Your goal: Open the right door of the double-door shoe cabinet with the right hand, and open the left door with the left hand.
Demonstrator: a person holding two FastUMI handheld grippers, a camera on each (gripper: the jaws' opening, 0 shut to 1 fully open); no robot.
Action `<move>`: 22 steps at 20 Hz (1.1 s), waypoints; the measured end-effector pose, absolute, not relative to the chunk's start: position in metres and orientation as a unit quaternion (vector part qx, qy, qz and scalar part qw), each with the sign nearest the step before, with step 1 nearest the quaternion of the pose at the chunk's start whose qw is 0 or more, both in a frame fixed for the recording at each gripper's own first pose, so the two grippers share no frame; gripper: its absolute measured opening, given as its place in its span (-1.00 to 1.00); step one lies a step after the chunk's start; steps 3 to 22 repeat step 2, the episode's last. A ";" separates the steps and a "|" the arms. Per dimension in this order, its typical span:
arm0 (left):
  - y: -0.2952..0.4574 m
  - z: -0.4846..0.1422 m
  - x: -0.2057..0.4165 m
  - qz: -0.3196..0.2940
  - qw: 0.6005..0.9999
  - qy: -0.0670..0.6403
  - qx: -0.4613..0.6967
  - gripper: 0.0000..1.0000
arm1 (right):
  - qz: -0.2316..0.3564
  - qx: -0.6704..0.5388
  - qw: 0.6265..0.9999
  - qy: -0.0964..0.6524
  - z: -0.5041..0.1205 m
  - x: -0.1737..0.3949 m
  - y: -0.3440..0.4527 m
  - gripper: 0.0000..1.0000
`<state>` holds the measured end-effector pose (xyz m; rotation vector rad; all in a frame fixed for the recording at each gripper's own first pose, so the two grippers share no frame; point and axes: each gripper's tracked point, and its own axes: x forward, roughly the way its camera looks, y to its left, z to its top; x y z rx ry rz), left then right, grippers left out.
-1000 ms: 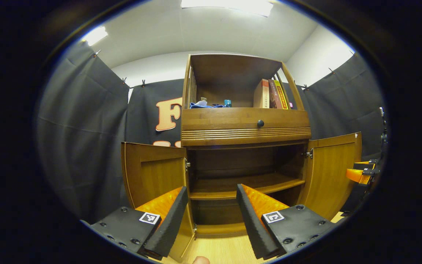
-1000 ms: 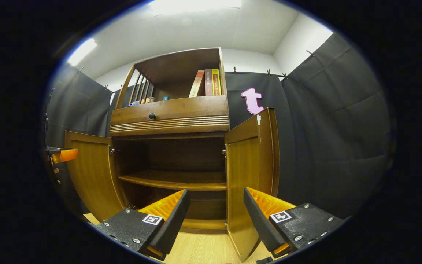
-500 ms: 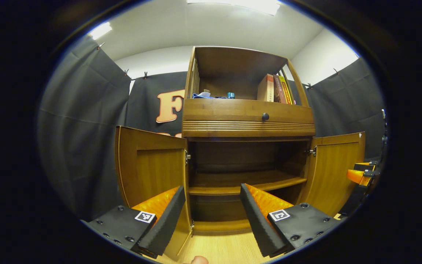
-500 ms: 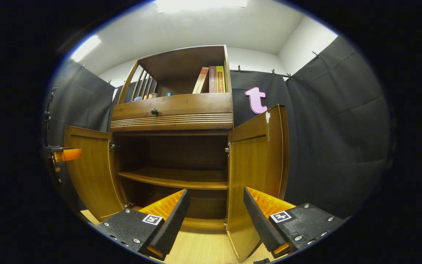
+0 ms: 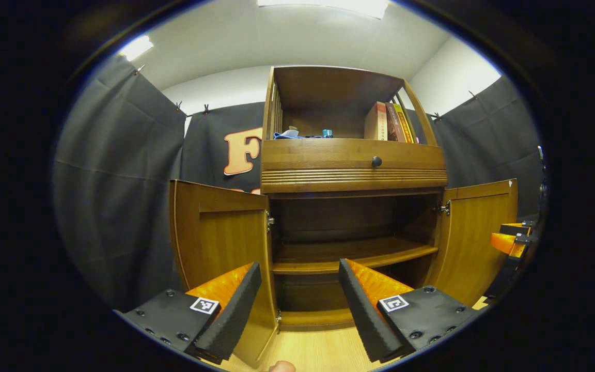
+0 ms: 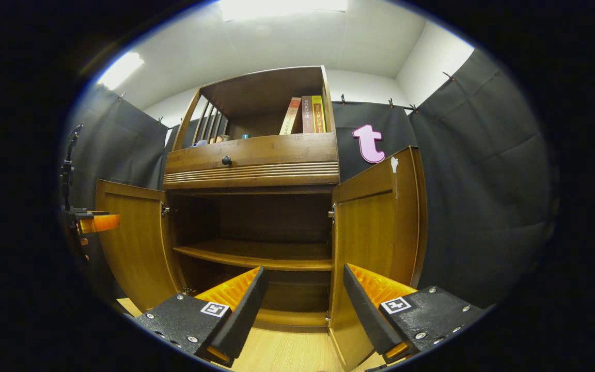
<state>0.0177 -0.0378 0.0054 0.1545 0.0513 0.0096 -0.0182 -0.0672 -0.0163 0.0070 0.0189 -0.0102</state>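
Note:
The brown wooden shoe cabinet [image 5: 351, 168] stands ahead with both lower doors swung out. In the left gripper view the left door [image 5: 220, 232] hangs open just beyond my left gripper [image 5: 297, 305], which is open and holds nothing. The right door [image 5: 475, 235] is open at the far side. In the right gripper view the right door [image 6: 377, 232] stands open in front of my right gripper [image 6: 302, 307], open and empty. The left door [image 6: 132, 237] shows open on the left. The inner shelf [image 6: 256, 256] is bare.
A drawer with a dark knob [image 5: 376, 161] sits above the doors. Books [image 5: 388, 121] and small items [image 5: 297, 134] rest on the top shelf. Black cloth walls close in on both sides. Pale wood floor [image 5: 313, 351] lies below. The other gripper shows at each view's edge [image 5: 509, 240] [image 6: 93, 222].
Both doors were open throughout. The views have shifted a little, with the left door swinging slightly wider and the right door showing more of its face.

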 end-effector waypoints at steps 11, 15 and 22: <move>-0.038 0.002 0.017 0.002 0.997 0.029 0.075 0.97 | -0.004 0.004 1.000 0.010 -0.018 -0.017 -0.066 0.82; -0.038 0.002 0.017 0.002 0.997 0.029 0.075 0.97 | -0.004 0.004 1.000 0.010 -0.018 -0.017 -0.066 0.82; -0.038 0.002 0.017 0.002 0.997 0.029 0.075 0.97 | -0.004 0.004 1.000 0.010 -0.018 -0.017 -0.066 0.82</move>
